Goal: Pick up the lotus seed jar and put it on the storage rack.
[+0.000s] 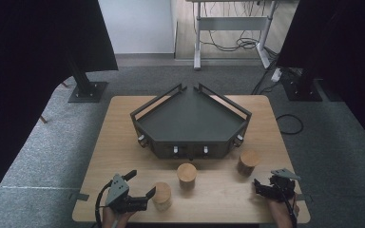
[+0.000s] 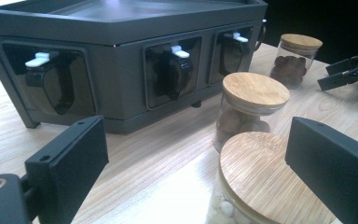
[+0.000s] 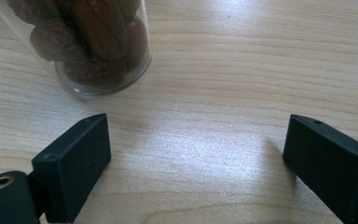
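Three glass jars with bamboo lids stand on the wooden table (image 1: 123, 156) in front of a dark grey angular stand (image 1: 190, 121). My left gripper (image 1: 141, 184) lies low at the front left, open, and the nearest jar (image 1: 162, 195) sits just beyond its right fingertip. In the left gripper view that jar (image 2: 261, 179), holding pale pieces, sits between the wide jaws toward the right one, and no pad presses on it. The middle jar (image 1: 187, 175) (image 2: 253, 95) holds brown pieces. My right gripper (image 1: 262, 186) (image 3: 196, 158) is open over bare wood, with the right jar (image 1: 248, 162) (image 3: 88, 44) ahead to its left.
The stand's front faces carry dark windows with small white levers (image 2: 181, 51). Beyond the table are grey carpet, black stand feet (image 1: 86, 90), cables (image 1: 290, 124) and a desk frame (image 1: 233, 23). Bare wood lies between the jars and the table's front edge.
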The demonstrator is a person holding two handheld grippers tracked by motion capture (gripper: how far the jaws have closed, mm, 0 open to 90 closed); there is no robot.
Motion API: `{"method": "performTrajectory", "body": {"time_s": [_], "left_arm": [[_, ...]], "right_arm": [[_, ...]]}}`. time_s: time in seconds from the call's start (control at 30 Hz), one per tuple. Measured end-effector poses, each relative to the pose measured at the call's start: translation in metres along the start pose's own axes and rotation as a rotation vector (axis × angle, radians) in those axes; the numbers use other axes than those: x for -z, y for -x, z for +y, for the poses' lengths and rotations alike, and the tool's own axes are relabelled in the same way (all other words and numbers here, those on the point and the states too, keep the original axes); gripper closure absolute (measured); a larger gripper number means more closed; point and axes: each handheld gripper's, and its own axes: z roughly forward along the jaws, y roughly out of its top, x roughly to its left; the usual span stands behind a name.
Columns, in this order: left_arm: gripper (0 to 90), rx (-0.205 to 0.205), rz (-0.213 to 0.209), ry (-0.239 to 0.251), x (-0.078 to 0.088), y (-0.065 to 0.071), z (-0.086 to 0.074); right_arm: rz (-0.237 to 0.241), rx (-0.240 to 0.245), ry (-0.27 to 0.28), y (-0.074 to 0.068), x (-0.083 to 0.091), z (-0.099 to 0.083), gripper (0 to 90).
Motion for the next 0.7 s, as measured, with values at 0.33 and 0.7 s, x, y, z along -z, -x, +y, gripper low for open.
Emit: {"method": "performTrajectory", "body": {"time_s": [0.33,0.7], "left_arm": [[5.4,-0.01,-0.028,-0.003,-0.0046,0.0034,-0.0013],[5.4,-0.025,-0.053,-0.007,-0.0086,0.0075,-0.002]], "right_arm": [[0.0,0.0,0.0,0.0,0.0,0.0,6.9],[0.0,0.0,0.0,0.0,0.0,0.0,6.9]]}}
